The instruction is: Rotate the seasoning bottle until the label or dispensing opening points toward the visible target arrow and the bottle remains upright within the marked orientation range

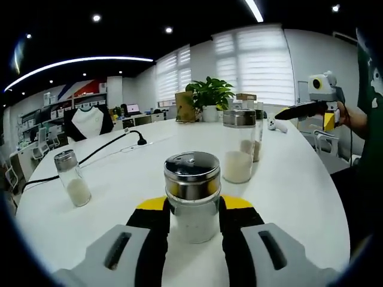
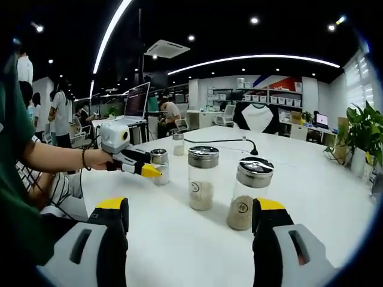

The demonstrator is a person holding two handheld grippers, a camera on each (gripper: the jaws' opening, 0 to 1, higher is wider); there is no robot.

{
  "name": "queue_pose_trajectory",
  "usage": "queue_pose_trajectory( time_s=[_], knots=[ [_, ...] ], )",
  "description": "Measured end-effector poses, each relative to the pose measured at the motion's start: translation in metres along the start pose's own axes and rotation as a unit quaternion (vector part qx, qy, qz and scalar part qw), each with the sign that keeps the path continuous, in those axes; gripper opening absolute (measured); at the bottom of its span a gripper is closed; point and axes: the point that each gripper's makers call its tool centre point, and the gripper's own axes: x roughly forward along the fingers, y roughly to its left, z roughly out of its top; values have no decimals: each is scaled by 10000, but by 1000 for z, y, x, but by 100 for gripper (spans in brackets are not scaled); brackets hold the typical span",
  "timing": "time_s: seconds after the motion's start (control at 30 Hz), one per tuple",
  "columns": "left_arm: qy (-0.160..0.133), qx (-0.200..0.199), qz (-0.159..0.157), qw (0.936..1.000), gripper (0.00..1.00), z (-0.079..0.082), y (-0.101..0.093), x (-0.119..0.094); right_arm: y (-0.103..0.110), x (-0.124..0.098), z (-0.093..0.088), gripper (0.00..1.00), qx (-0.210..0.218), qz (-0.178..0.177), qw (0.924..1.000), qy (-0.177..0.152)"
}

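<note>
A potted plant [image 1: 209, 95] and a black cable [image 1: 96, 153] are seen on the white bench [image 1: 299, 179], well beyond the hand-held gripper; office shelving [image 2: 263, 95] is visible behind.

Open-plan office: white meeting table [image 2: 197, 233], laptop [image 2: 136, 101], shelving [image 2: 263, 98], seated staff, window blinds [image 1: 257, 63].

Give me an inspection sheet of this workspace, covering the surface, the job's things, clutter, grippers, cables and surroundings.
Surface: white table, round-edged, clean.
Job's things: seasoning bottle with metal lid, upright between the left gripper's jaws; no target arrow seen.
Clutter: small shaker apart at the left; two more lidded jars with pale contents in the right gripper view.
Grippers: left gripper shut on the bottle; right gripper open, holding nothing.
Cables: black cable running across the table to a plug.
Surroundings: potted plant, window blinds, office desks, people seated in the background.
</note>
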Motion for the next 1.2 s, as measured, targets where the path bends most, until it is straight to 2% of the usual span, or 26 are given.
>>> queue_pose_trajectory(
  time_s=[0.1,0.17,0.2,0.27,0.37,0.5,0.6,0.63,0.7,0.8,0.93,1.07,1.2],
  knots=[
    [-63,43,41,10000,38,2,-1,-2,-3,0,-1,87,72,-54,10000,1],
    [-170,41,85,9998,50,7,-3,-3,-4,0,-1,87,96,-55,9999,-15],
    [-214,71,166,9996,54,10,-3,-4,-3,0,-1,87,91,-57,9999,-20],
    [-36,255,500,9984,57,8,2,-7,-3,-1,-1,87,66,-61,10000,-6],
    [-245,-16,663,9975,60,15,-1,-10,-3,-1,-3,87,72,-85,9999,-9],
    [-307,-399,1284,9904,61,17,8,-19,-2,-2,-5,87,94,-87,9999,7],
    [-552,-745,1372,9862,61,23,4,-22,-2,-2,-7,87,70,-89,9999,23],
    [-588,-794,1492,9839,62,24,5,-24,-1,-3,-7,87,86,-82,9999,22],
    [-598,-729,1675,9813,64,26,4,-25,1,-3,-7,88,179,-16,9998,-20],
    [-410,-507,2012,9774,68,25,5,-26,3,-3,-8,88,132,8,9999,-5],
    [-415,-518,2279,9714,72,27,2,-26,4,-4,-8,89,145,-13,9999,-21],
    [-425,-707,2691,9596,74,24,6,-29,4,-5,-9,90,127,-30,9999,-3],
    [-475,-787,2833,9546,75,23,5,-25,6,-6,-10,90,181,-25,9998,-4]
  ],
)
